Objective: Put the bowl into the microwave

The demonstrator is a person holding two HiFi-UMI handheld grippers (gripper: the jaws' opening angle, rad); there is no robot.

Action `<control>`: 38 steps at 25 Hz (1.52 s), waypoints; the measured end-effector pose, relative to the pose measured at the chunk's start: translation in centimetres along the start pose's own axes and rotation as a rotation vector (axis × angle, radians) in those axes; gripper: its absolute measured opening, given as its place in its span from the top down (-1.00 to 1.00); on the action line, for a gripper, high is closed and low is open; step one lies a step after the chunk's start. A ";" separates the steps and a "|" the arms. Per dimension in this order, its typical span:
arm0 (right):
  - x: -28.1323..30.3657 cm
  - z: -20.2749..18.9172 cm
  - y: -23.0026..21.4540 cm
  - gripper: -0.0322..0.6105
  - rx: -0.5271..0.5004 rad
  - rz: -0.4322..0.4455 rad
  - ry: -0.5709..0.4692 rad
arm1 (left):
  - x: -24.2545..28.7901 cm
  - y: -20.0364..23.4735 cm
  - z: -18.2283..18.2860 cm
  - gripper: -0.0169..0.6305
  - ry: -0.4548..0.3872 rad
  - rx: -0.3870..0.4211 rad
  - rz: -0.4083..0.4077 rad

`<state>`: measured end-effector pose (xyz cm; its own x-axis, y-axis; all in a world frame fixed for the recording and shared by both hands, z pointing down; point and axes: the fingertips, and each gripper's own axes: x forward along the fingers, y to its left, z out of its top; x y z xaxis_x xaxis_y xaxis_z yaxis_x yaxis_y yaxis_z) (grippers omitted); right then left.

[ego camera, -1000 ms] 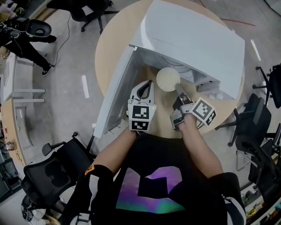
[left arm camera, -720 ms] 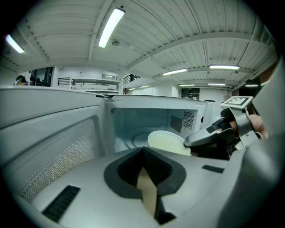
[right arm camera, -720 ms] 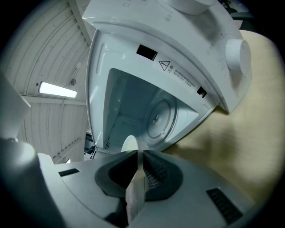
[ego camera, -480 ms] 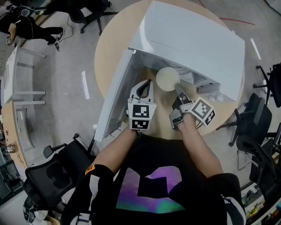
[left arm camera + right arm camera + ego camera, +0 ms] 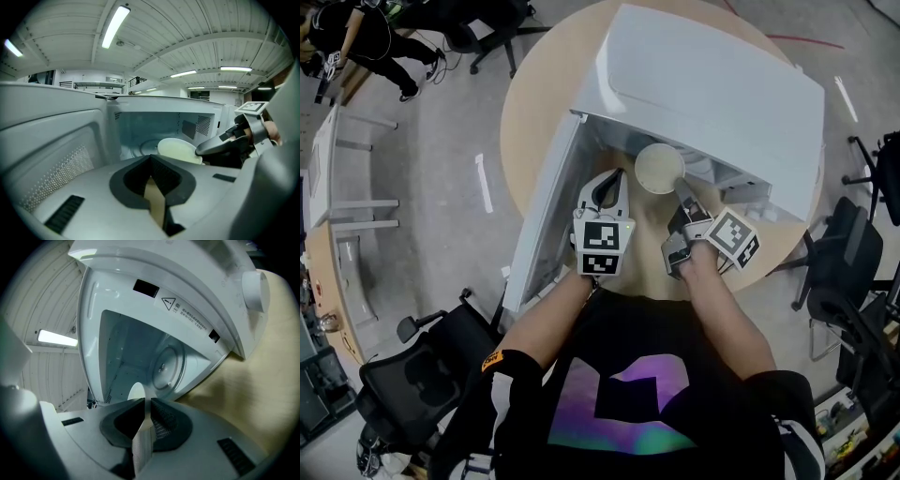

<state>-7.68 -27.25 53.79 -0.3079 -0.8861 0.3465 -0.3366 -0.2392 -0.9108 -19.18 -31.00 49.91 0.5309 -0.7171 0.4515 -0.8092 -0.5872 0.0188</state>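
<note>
Little has shifted in the last second. The right gripper stays clamped on the rim of the pale round bowl, which hangs at the mouth of the open white microwave, at the gripper's 11 o'clock. The left gripper idles with its jaws narrow and empty. The push inward is still to come.

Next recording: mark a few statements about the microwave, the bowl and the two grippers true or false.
1. The microwave door is open. True.
2. The right gripper holds the bowl by its rim. True.
3. The left gripper also grips the bowl. False: it is shut on nothing, beside the bowl.
4. The microwave stands on the floor. False: it stands on a round wooden table.
5. The bowl is upside down. False: it opens upward.
</note>
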 end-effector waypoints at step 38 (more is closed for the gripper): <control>2.7 3.0 -1.5 0.74 0.067 -0.027 -0.083 | 4.3 0.4 0.9 0.81 0.022 0.001 -0.006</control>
<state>-5.36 -30.43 55.45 -0.2236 -0.9083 0.3534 -0.2823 -0.2867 -0.9155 -17.00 -34.65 51.03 0.5301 -0.7053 0.4707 -0.8059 -0.5917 0.0209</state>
